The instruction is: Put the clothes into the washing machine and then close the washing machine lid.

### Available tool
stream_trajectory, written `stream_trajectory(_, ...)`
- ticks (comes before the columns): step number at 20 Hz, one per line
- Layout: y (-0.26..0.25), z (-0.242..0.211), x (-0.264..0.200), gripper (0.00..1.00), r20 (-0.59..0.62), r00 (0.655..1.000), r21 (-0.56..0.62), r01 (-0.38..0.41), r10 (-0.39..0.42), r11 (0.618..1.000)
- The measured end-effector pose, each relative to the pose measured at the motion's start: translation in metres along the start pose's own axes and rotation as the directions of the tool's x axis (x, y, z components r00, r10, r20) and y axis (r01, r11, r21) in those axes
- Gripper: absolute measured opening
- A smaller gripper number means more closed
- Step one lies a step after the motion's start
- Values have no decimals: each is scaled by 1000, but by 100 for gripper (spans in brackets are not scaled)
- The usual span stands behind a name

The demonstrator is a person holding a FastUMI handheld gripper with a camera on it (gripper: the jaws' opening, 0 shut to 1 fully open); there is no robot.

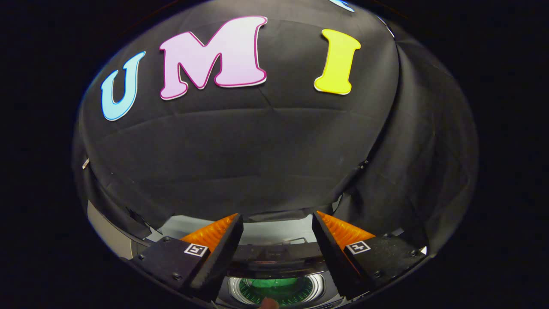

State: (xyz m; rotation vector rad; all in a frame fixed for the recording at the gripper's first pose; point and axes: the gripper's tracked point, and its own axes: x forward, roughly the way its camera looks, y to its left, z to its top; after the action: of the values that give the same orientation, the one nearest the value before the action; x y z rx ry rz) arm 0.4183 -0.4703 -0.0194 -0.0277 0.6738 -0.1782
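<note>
The two-finger gripper (278,223) hangs above the top-loading washing machine (274,253) with its fingers (223,249) spread wide apart, and nothing sits between them. Down in the gap between the fingers I can see the round, shiny metal drum opening (276,288) of the machine, with a green piece of clothing (274,285) lying inside it. The machine's dark lid (274,257) stands open, just beyond the drum. Behind everything hangs the black cloth wall (240,146) of the booth, and a pale table surface (107,231) shows off to the left.

The washing machine (274,253) stands below, drum (274,289) open.
</note>
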Motion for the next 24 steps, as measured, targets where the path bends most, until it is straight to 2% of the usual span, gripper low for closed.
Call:
stream_trajectory(3,2,-19,4,100,-42,999,12,-16,16,1000)
stream_trajectory(7,2,-25,-1,100,-37,999,-6,-14,14,1000)
stream_trajectory(16,-1,-53,-44,100,13,1000,-8,-17,17,1000)
stream_trajectory(24,-4,-89,-70,99,5,1000,-12,-17,17,1000)
